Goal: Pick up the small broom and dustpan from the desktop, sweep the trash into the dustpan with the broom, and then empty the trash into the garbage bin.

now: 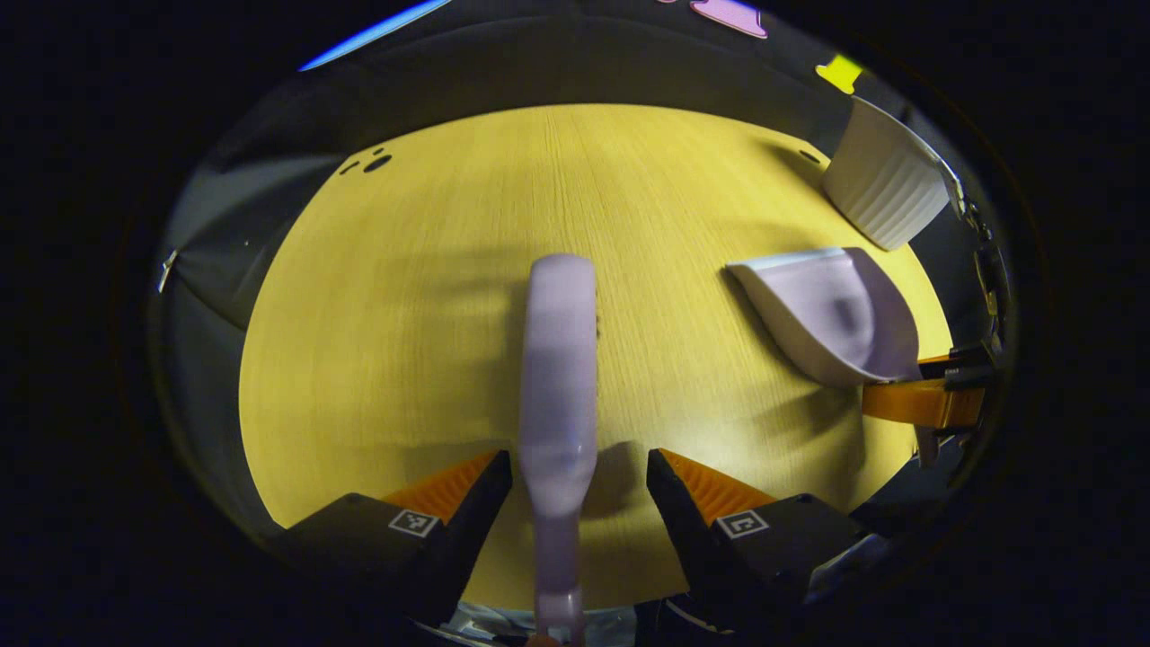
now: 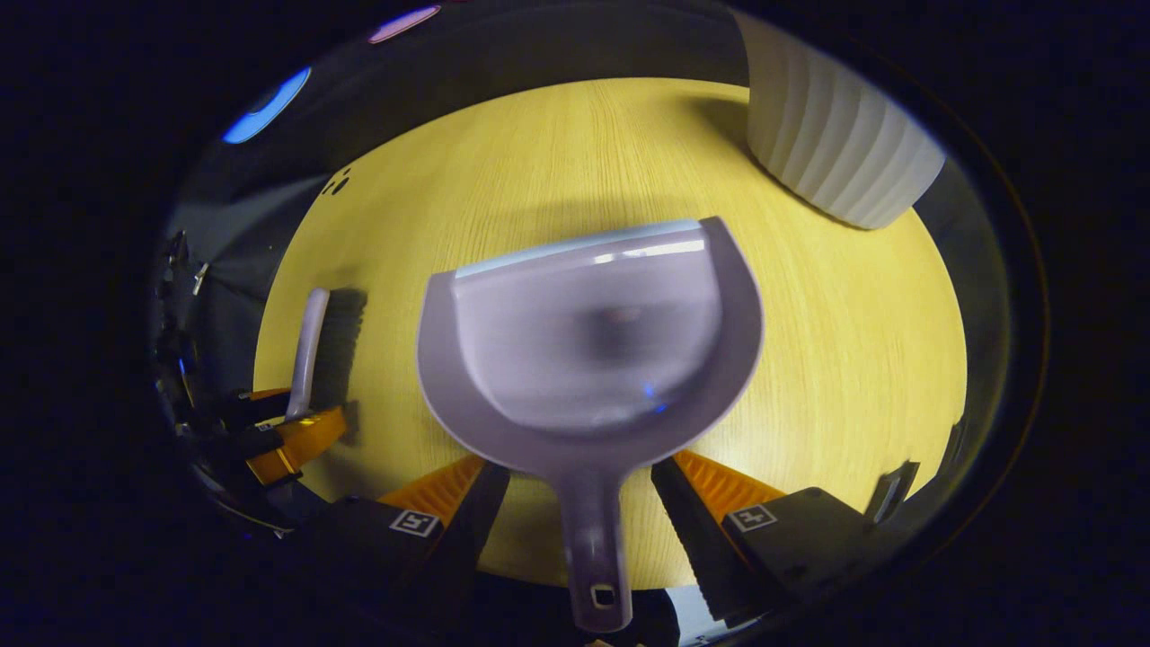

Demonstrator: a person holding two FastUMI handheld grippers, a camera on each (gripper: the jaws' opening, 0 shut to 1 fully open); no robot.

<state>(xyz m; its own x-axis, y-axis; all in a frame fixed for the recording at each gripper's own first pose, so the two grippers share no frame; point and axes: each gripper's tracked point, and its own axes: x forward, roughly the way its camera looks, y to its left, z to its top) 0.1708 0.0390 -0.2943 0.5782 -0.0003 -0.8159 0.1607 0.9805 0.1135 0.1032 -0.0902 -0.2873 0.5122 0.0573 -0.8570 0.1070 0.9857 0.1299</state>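
Observation:
A lilac broom point(image 1: 559, 377) lies on the yellow wooden tabletop point(image 1: 404, 314) and points away from me. Its handle runs between the fingers of my left gripper point(image 1: 578, 472), which is open with a gap on each side. The lilac dustpan point(image 2: 588, 341) rests on the table mouth-away. Its handle passes between the fingers of my right gripper point(image 2: 579, 481), also open and not pressing on it. A dark blurred spot sits inside the pan. In the right gripper view the broom point(image 2: 310, 341) with its dark bristles and the left gripper point(image 2: 287, 440) are at the left. In the left gripper view the dustpan point(image 1: 831, 314) and the right gripper point(image 1: 925, 400) are at the right.
A white ribbed garbage bin point(image 2: 835, 144) stands at the far right corner of the table, beyond the dustpan, and appears again in the left gripper view point(image 1: 885, 184). Small dark holes point(image 1: 377, 163) mark the far left of the tabletop. The table's edges curve close on both sides.

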